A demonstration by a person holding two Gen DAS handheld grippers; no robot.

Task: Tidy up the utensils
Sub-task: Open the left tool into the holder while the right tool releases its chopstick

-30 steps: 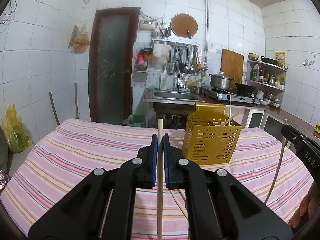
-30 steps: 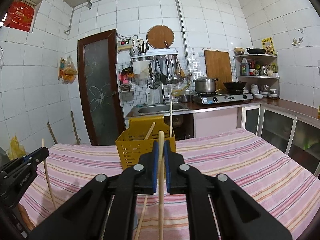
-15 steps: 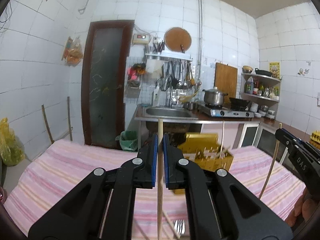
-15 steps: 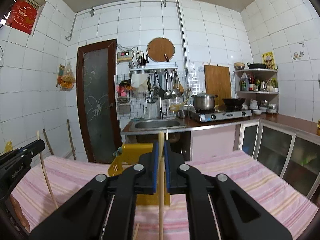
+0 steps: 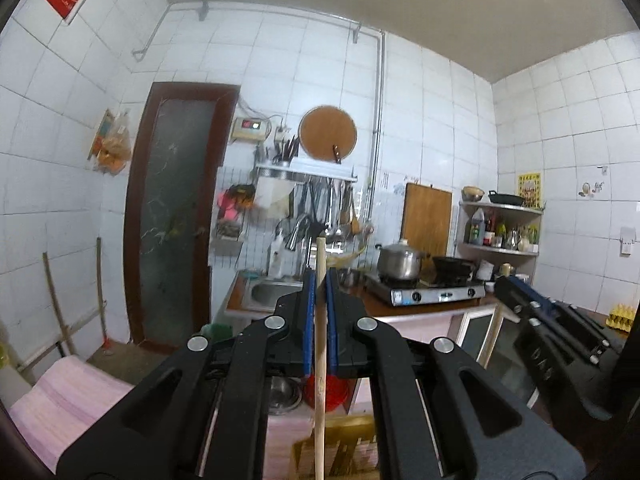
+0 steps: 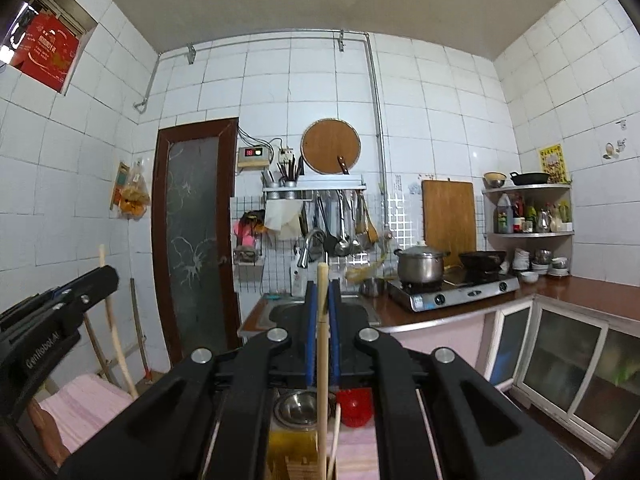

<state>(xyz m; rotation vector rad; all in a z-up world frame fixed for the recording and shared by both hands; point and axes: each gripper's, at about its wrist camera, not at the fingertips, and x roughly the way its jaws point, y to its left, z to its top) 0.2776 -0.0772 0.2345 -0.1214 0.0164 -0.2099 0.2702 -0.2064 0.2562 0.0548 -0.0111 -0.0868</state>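
Observation:
My left gripper point(image 5: 319, 280) is shut on a wooden chopstick point(image 5: 320, 360) that stands upright between its blue pads. Its lower end hangs over the yellow perforated utensil holder point(image 5: 340, 452), seen at the bottom edge. My right gripper point(image 6: 321, 292) is shut on another wooden chopstick point(image 6: 322, 360), also upright, above the yellow holder point(image 6: 292, 456), which holds other chopsticks point(image 6: 335, 436). Each gripper shows in the other's view: the right one point(image 5: 560, 344) at the right, the left one point(image 6: 52, 320) at the left with its chopstick point(image 6: 114, 320).
The pink striped tablecloth point(image 5: 68, 404) shows low at the left. Beyond are a sink counter point(image 6: 320, 312), a gas stove with a pot point(image 6: 420, 264), a dark door point(image 6: 196, 240), a corner shelf point(image 6: 528, 208) and glass-front cabinets point(image 6: 560, 364).
Both grippers have risen and tilted up with their chopsticks. The yellow holder has dropped from mid-frame to the bottom edge, and most of the table has left view.

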